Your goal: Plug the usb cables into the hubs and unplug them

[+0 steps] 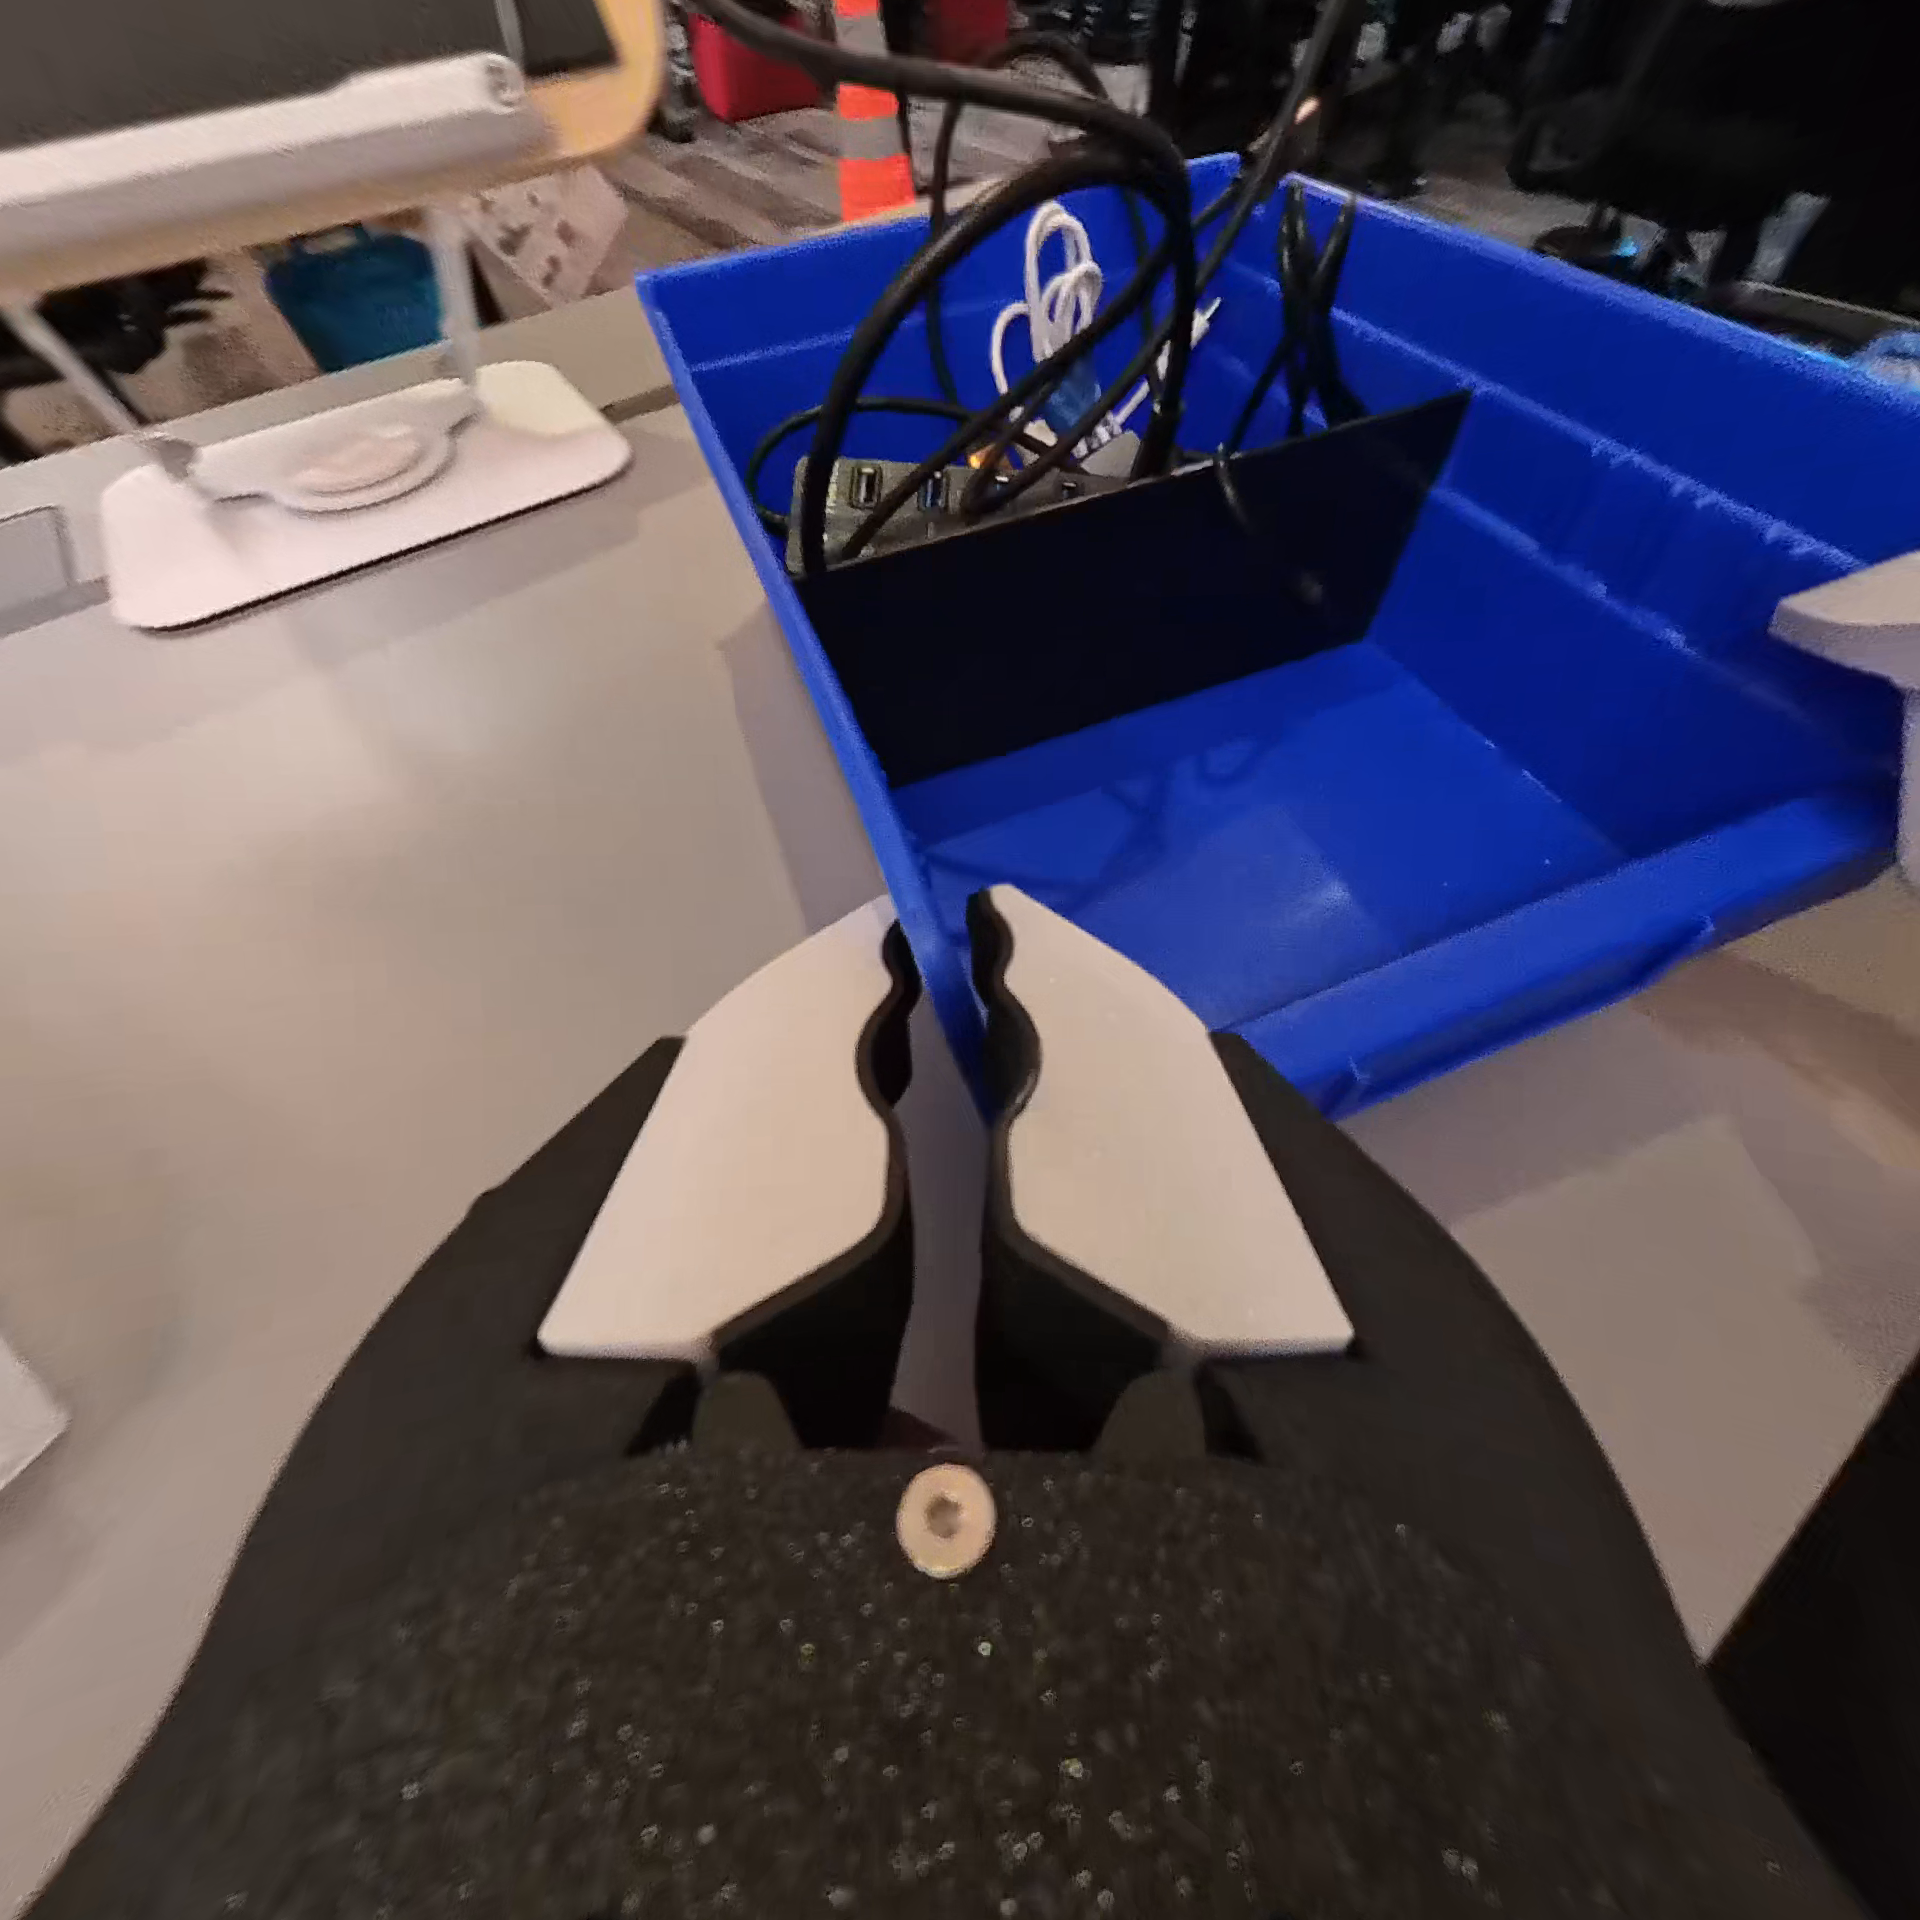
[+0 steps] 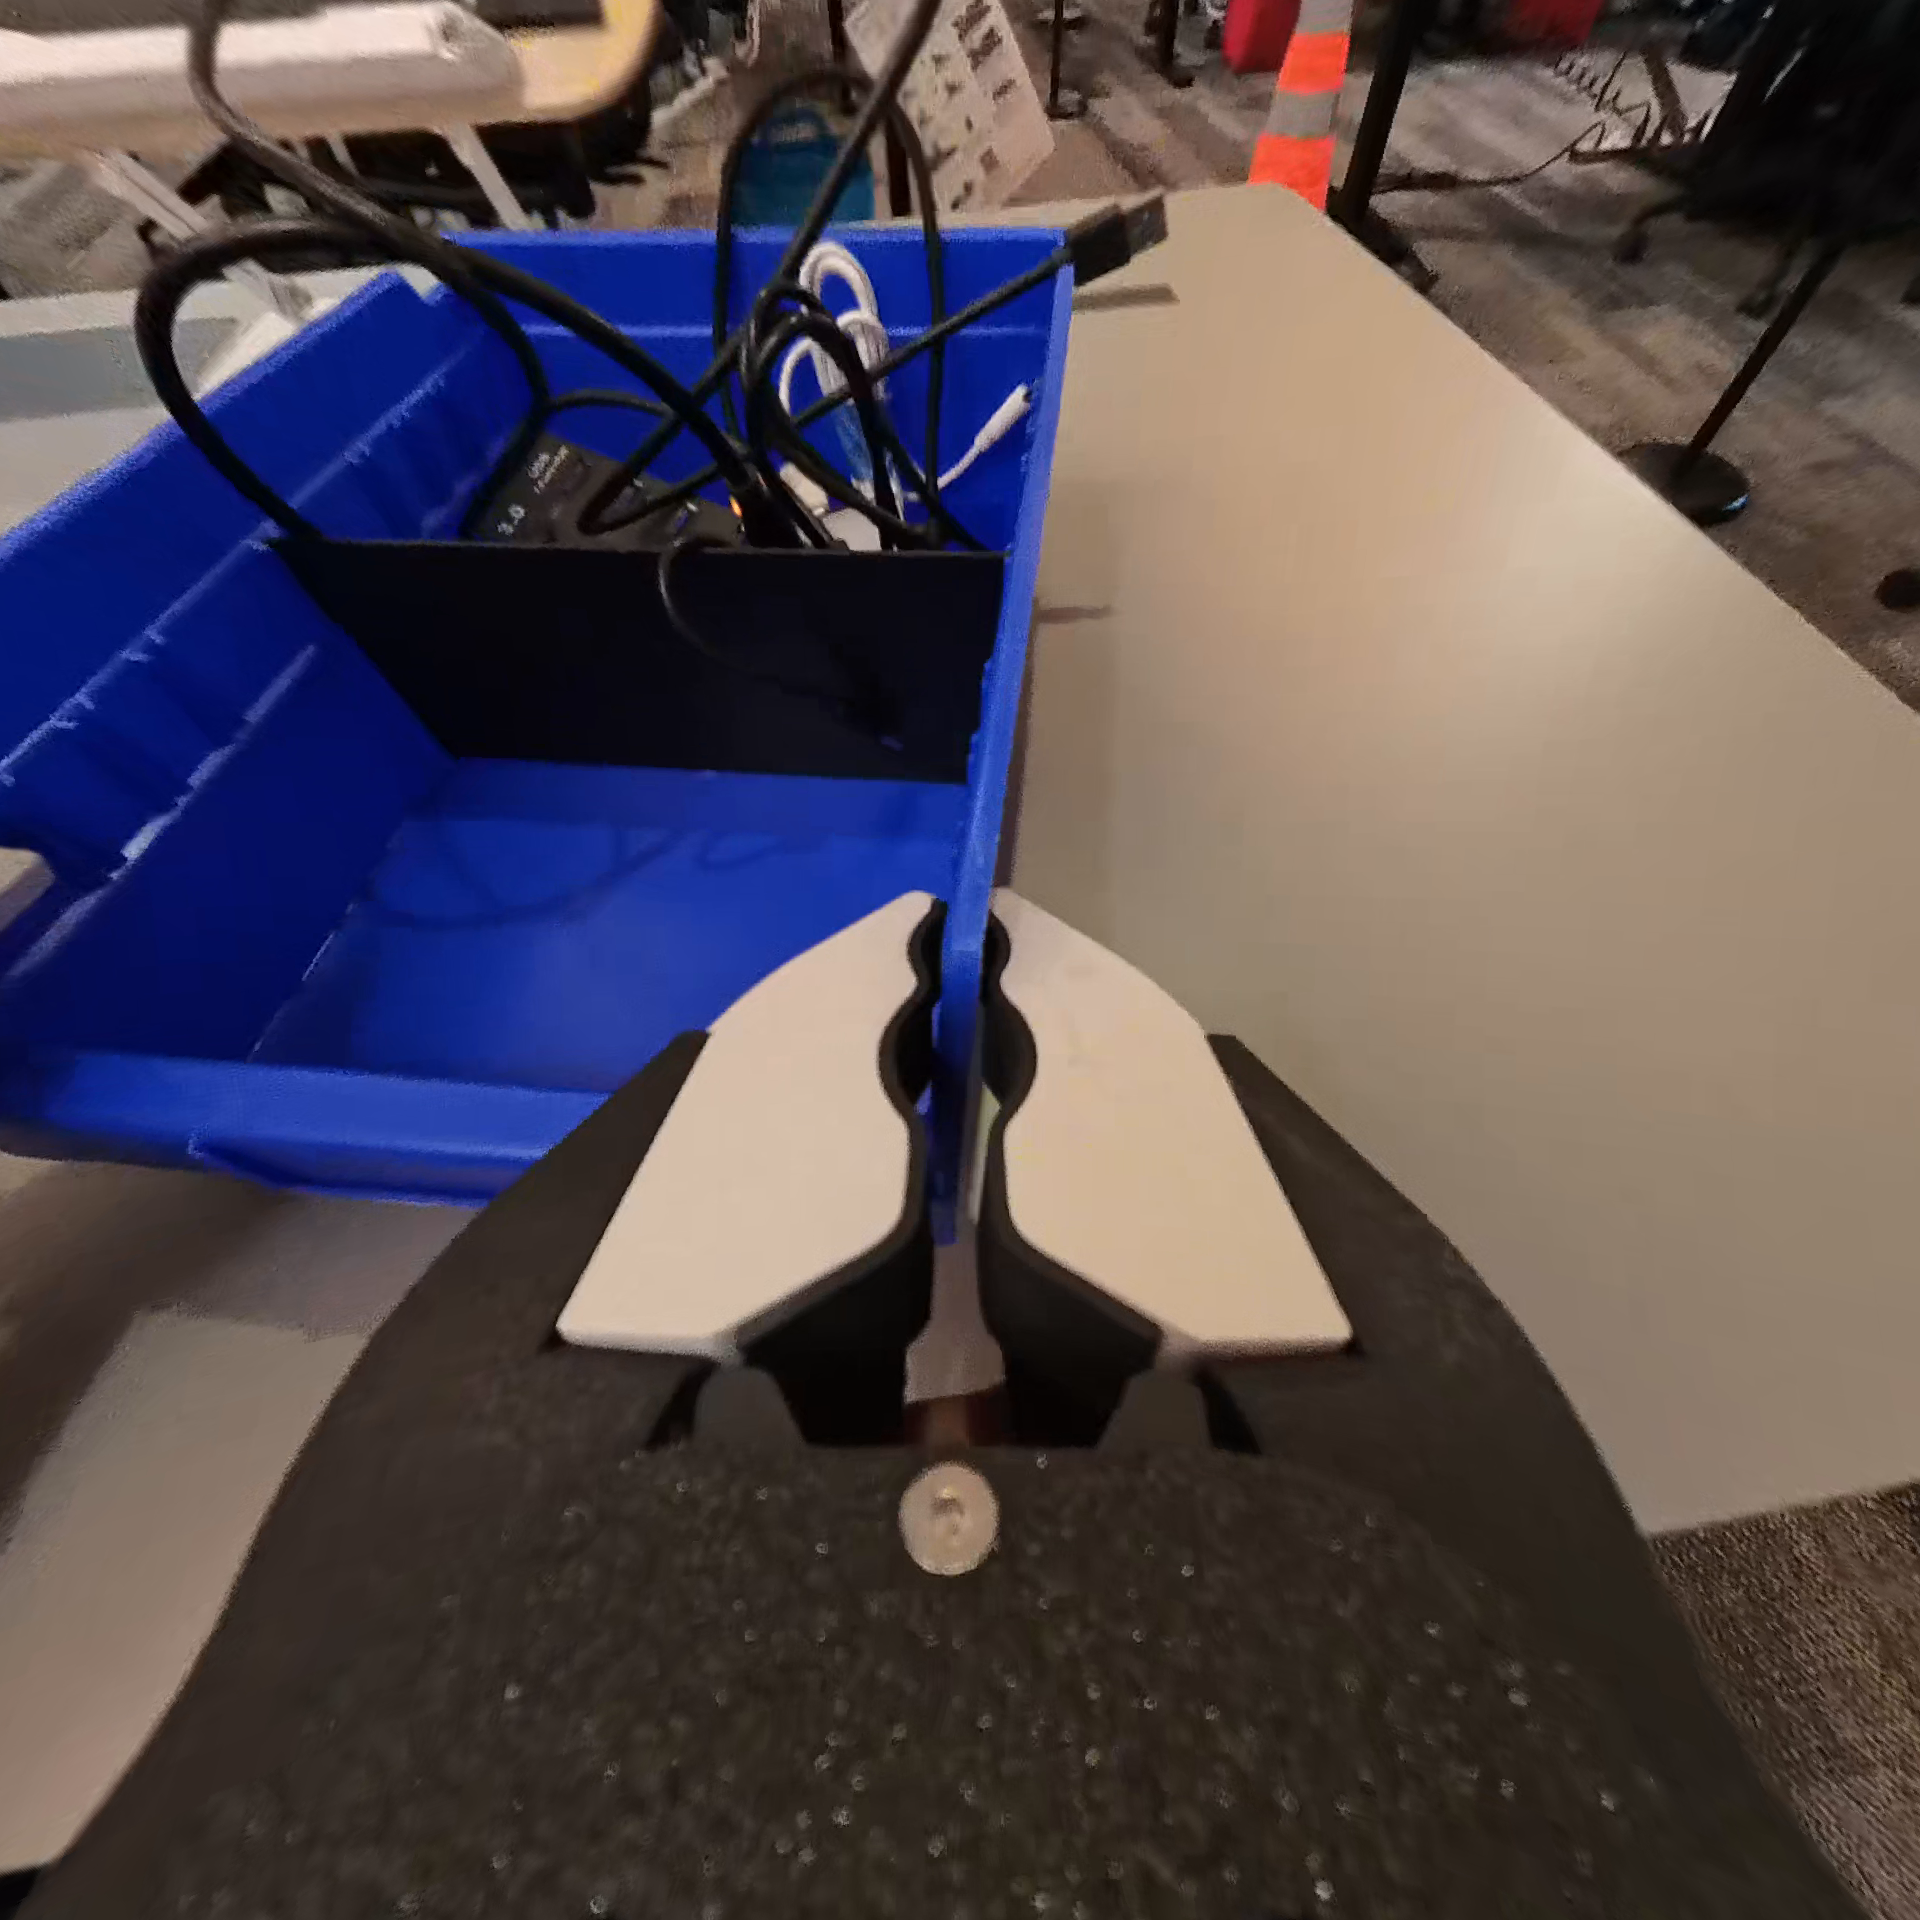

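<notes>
A blue plastic bin (image 1: 1351, 831) sits on a grey table. A black divider (image 1: 1122, 603) splits it. Behind the divider lie a dark USB hub (image 1: 862, 499) and tangled black cables (image 1: 1174, 229) and white cables (image 1: 1049, 281). My left gripper (image 1: 940, 935) is shut on the bin's left wall near the front corner. My right gripper (image 2: 961, 935) is shut on the bin's (image 2: 520, 935) right wall near the front corner. In the right wrist view the hub (image 2: 551, 488) shows behind the divider (image 2: 644, 644), and a black USB plug (image 2: 1117, 234) sticks out over the rim.
A white stand on a flat white base (image 1: 343, 499) sits on the table to the bin's left. The grey table (image 2: 1455, 831) extends right of the bin, with carpet beyond its edge. An orange cone (image 2: 1299, 114) and black post bases (image 2: 1683, 478) stand on the floor.
</notes>
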Demonstrator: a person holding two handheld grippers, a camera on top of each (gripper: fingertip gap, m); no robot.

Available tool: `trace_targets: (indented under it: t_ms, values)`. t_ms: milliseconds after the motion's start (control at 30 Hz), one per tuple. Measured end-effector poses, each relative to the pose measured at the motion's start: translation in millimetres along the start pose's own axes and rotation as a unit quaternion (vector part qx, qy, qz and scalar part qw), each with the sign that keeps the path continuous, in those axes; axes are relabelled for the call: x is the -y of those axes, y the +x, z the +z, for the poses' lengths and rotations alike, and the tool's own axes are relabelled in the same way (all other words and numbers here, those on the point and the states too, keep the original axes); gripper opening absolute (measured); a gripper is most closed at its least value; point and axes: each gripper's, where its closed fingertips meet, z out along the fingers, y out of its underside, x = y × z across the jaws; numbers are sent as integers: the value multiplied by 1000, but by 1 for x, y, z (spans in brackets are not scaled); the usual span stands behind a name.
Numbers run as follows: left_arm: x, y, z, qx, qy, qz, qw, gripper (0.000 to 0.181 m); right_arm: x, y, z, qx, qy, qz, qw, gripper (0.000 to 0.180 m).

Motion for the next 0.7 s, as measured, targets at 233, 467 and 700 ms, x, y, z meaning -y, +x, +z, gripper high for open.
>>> trace_targets:
  t_ms: [233,467,700]
  values:
    - [-3,-92,-39,109,23,-22,994,6,31,-94,27,69,48,-33,996,3]
    - [-34,-143,-64,126,2,-74,989,10,16,-164,54,148,18,-44,988,4]
    - [3,-157,-126,119,142,-52,981,25,15,-170,54,174,33,-87,980,18]
